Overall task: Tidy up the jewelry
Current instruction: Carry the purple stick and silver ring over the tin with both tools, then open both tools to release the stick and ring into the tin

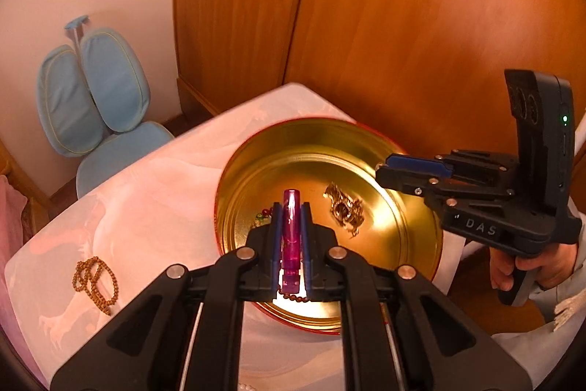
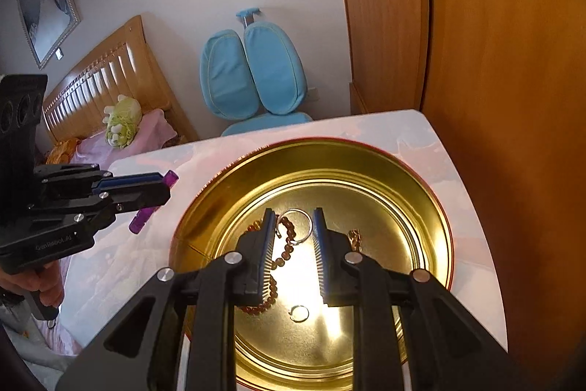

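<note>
A purple tube (image 1: 291,237) is clamped lengthwise between the pads of the left gripper (image 1: 291,207), jaws nearly shut on it, w/ its tip poking out past the fingertips. It is held over the near-left part of the gold tin (image 1: 403,218), prob. so it can be dropped in w/ the rest; that is a judgement only.

The right gripper (image 2: 293,218) is held over the tin too, jaws part open. Nothing is seen pinched: a metal ring (image 2: 298,226) and a strand of amber beads (image 2: 282,253) are seen in the gap, but they appear to lie on the tin floor below, not against the pads. A small ring (image 2: 299,313) lies nearer, by the glare patch, and a gold chain (image 2: 354,239) just right of the right finger.

From the left wrist view the chain is a tangled heap right of the tube, well apart from it. One item is not yet in: a brown bead loop (image 1: 96,283) lies on the white table (image 1: 164,178), well left of the tin. The tin sits at the table's far-right corner by the wooden wardrobe (image 1: 403,24), prob. as the collecting spot.
</note>
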Motion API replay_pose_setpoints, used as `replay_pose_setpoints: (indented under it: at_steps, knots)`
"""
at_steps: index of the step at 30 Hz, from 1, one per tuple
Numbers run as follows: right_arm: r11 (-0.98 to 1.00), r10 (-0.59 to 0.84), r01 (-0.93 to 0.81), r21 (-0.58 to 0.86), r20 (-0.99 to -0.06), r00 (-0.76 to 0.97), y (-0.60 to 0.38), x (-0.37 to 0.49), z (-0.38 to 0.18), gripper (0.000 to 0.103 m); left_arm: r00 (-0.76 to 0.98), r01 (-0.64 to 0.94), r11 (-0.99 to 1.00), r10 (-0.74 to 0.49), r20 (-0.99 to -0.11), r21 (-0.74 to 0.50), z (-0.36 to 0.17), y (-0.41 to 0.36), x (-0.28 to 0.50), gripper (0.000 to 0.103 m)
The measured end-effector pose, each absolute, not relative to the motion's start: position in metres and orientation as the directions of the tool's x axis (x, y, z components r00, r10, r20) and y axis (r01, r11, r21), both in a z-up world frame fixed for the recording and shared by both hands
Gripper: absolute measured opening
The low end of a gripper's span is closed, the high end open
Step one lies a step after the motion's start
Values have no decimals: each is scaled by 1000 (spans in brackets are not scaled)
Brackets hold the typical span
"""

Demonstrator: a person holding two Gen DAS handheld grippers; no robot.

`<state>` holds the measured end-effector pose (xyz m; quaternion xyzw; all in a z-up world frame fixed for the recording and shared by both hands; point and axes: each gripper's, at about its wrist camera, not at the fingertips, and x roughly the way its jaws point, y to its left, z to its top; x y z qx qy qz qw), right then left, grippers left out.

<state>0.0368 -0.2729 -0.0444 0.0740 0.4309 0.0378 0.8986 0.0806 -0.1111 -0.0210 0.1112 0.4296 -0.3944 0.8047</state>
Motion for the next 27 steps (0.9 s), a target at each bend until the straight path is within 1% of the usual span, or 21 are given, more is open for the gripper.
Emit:
replay_pose_setpoints:
  at_steps: [3, 5, 9, 11, 15, 21, 27]
  knots:
    - [989, 119, 23, 149, -863, 491, -277, 53, -65, 22, 257, 754, 649, -436, -863, -103, -39, -135, 89, 10]
    - [990, 102, 49, 135, -901, 421, -282, 62, -77, 22, 233, 757, 649, -373, -898, -73, -51, -146, 93, 10]
    - [980, 139, 77, 185, -905, 403, -292, 66, -82, 22, 183, 737, 667, -351, -918, -108, -66, -150, 101, 10]
    - [981, 128, 87, 176, -909, 397, -295, 66, -85, 22, 168, 731, 671, -352, -921, -124, -71, -151, 105, 10]
    - [981, 123, 97, 170, -920, 372, -301, 66, -93, 22, 170, 740, 666, -312, -935, -88, -80, -159, 112, 10]
    - [982, 122, 92, 167, -920, 372, -302, 70, -89, 22, 169, 769, 637, -276, -946, -48, -86, -166, 109, 10]
    - [989, 133, 8, 144, -934, 331, -288, 71, -95, 22, 149, 785, 619, -225, -963, -23, -96, -173, 108, 10]
